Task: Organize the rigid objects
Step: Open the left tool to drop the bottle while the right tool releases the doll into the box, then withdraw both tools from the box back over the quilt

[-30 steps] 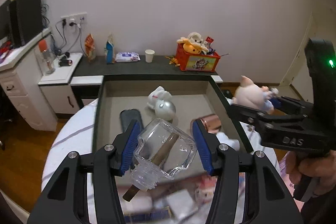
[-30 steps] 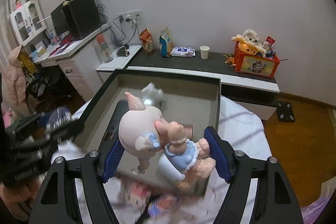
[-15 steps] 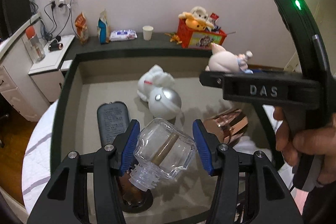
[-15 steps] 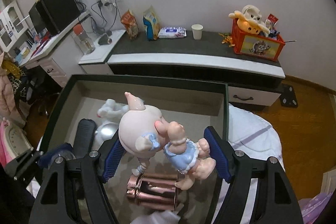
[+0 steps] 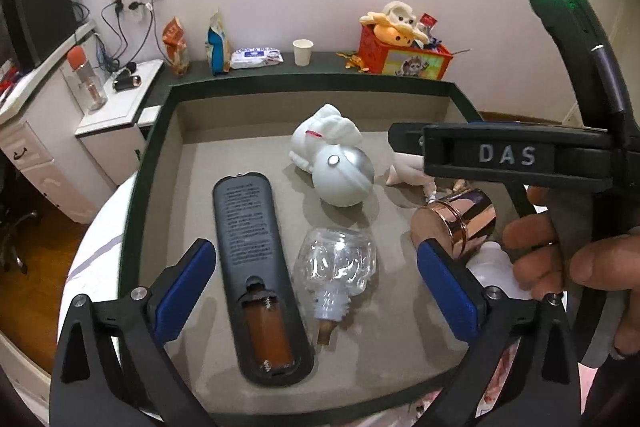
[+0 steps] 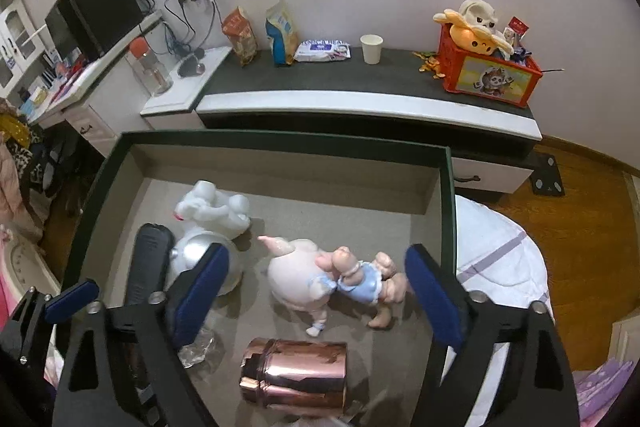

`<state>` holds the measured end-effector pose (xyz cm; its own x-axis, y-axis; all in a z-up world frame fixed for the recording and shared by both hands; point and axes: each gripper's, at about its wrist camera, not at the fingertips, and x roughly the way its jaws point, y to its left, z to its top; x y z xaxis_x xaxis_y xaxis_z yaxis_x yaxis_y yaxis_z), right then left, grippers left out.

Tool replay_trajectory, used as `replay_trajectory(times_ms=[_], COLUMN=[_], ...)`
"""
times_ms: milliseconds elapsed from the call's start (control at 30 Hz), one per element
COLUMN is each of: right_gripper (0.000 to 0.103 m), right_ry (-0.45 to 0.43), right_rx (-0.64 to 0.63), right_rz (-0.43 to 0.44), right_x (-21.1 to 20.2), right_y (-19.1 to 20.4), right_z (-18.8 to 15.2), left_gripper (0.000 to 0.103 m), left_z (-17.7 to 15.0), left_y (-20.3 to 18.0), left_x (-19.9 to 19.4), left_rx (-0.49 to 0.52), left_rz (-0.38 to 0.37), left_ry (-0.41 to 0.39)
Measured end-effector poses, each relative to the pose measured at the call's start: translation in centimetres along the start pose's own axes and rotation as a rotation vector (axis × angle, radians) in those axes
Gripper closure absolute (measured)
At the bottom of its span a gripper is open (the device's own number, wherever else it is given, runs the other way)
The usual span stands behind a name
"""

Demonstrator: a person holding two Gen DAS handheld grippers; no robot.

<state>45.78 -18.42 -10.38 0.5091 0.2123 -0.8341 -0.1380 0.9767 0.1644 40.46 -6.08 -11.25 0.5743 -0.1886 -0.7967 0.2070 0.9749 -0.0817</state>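
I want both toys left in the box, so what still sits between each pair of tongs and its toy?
Nothing visible. The left tongs stand open around the glass bottle, pads clear of it. The right tongs stand open around the pig doll. Both toys lie on the floor of the box.

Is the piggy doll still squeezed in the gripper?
No, the pig doll lies on the tray floor, between the right gripper's open pads, touching neither.

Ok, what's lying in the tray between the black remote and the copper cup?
The clear glass bottle lies on its side between the remote and the copper cup, touching neither. The left wrist view shows it best, on the tray floor.
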Motion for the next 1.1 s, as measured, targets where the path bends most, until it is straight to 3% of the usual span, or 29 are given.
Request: replay_trajectory(times_ms=[333,400,433,633,1100], right_gripper=[0.010,0.007,0.000,0.000,0.000], right_ry=[-0.121,-0.146,-0.162,-0.230,-0.315], right_rx=[0.055,0.066,0.071,0.070,0.074], right_rz=[0.073,0.088,0.099,0.134,0.120], right_x=[-6.1,-7.6,-8.5,-12.7,-19.5], right_y=[0.8,1.0,1.2,2.5,3.6], right_z=[-3.3,-4.3,-4.9,-8.0,-15.4], left_gripper=[0.000,0.000,0.000,0.000,0.000], left_z=[-1.8,-2.2,-2.6,-4.3,-8.8], left_y=[0.2,0.2,0.1,-0.3,-1.4], left_x=[-7.0,-8.5,-9.4,-13.3,-20.3], left_rx=[0.007,0.006,0.006,0.016,0.042], left_rz=[0.055,0.056,0.057,0.062,0.110], left_ry=[-0.127,-0.151,-0.164,-0.221,-0.313])
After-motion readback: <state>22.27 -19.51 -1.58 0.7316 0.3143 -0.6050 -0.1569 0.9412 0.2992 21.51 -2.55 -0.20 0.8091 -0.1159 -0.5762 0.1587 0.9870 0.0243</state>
